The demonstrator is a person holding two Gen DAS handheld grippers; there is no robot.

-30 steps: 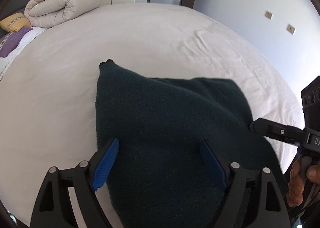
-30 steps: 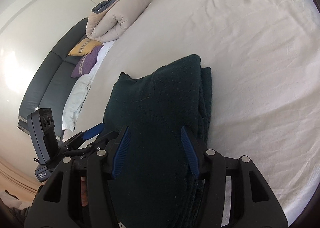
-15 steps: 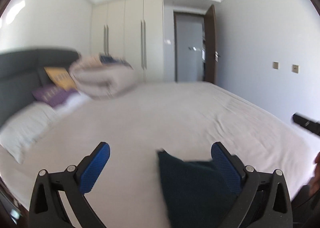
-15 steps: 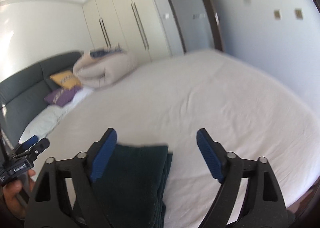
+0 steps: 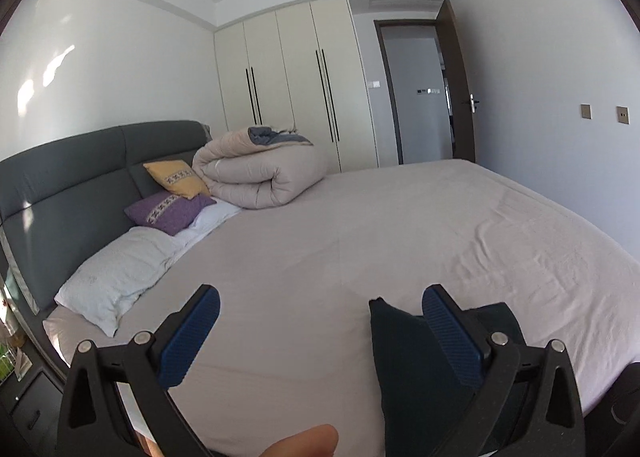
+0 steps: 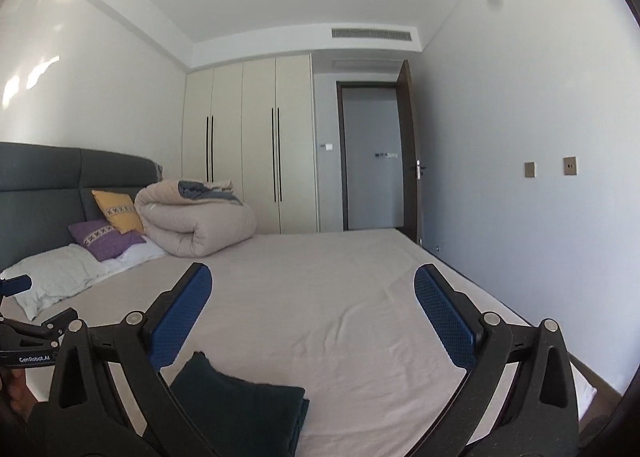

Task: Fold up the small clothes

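Both grippers are held up off the bed [image 5: 360, 225], pointing across it toward the wardrobe [image 6: 256, 145]. The left gripper [image 5: 320, 321] has its jaws spread wide with nothing between them; the folded dark green garment [image 5: 404, 353] lies on the sheet behind and below its right-hand jaw, partly hidden by it. The right gripper [image 6: 312, 309] is likewise wide apart and holding nothing, and from there the garment [image 6: 240, 405] sits low, just beneath and inside its left-hand jaw. Far beyond the jaws, a rolled duvet [image 5: 260, 177] and pillows [image 5: 120, 269] rest by the grey headboard [image 5: 60, 201].
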